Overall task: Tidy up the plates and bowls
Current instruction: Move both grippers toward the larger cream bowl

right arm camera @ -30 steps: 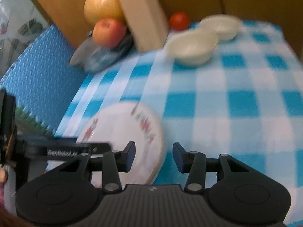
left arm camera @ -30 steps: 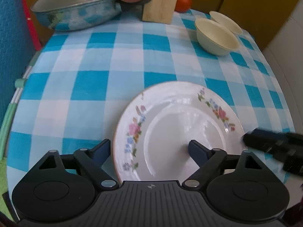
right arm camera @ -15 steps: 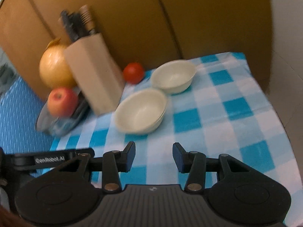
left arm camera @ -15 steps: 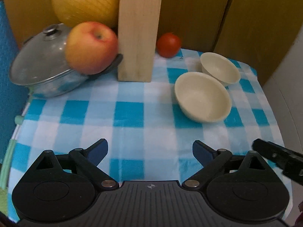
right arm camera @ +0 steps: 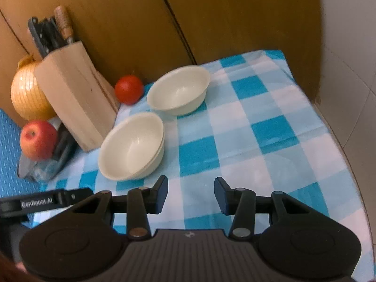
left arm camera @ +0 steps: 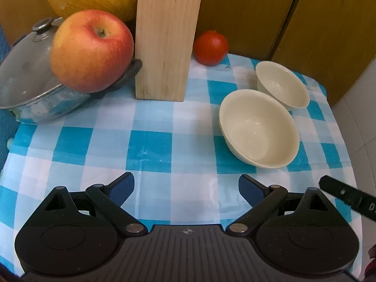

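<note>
Tablecloth (left arm camera: 150,145) first, since it's the biggest thing going: blue check, loose, hanging over the edge, so any bowl dragged instead of lifted could bunch it and pull everything along. Pot (left arm camera: 25,80) at the back left has an apple (left arm camera: 91,49) perched on its handle, looks like one bump from rolling. Knife block (right arm camera: 72,98) stands close to the nearer bowl stack (right arm camera: 131,145), which looks like two nested, so a wide swing could clip it. Far bowl (right arm camera: 179,89) sits just behind, beside the tomato (right arm camera: 128,89); rims nearly touch, so grabbing one might knock the other. No plate visible in either view right now. Left gripper (left arm camera: 186,186) is spread wide and empty, right gripper (right arm camera: 190,193) parted too, narrower, holding nothing, both hovering short of the bowls. Thin slick rims, I'd guess a shallow pinch slips.
</note>
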Demonstrator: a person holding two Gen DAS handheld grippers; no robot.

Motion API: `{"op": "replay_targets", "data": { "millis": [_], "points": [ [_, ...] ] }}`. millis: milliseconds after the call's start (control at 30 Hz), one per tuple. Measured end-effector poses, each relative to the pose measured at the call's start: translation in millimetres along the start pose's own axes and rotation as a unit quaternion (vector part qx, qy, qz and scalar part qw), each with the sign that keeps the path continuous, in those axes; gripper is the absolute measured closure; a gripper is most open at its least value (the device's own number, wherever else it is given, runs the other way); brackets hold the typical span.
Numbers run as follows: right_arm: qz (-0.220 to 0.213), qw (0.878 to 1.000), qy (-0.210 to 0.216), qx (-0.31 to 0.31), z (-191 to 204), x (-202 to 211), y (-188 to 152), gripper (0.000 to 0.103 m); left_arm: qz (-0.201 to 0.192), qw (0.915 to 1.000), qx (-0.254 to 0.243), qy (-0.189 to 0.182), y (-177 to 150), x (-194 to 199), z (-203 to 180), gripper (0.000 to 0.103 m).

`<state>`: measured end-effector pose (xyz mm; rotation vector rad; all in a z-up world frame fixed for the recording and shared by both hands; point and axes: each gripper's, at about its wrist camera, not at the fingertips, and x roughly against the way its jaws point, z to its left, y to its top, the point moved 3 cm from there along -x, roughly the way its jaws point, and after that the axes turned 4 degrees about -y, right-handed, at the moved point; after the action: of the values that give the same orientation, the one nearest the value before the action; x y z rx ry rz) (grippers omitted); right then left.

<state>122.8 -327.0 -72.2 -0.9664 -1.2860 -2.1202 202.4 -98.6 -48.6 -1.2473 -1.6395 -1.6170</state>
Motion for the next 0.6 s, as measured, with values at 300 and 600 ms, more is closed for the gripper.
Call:
{"op": "replay_targets", "data": {
  "millis": [300,600],
  "points": [
    [0.008,1.0,-0.003,-0.024,-5.9,-11.4,-7.1,0.06,0.001,1.0,-0.003,-0.002,0.0,-1.9,1.5,0.005],
    [-0.035,0.999,0.014,-0.017,10.9,-5.2,13.6,0.06,-0.011,0.9999,-0.002,0.002,12.5,-3.1,-5.8,0.022]
  ]
}}
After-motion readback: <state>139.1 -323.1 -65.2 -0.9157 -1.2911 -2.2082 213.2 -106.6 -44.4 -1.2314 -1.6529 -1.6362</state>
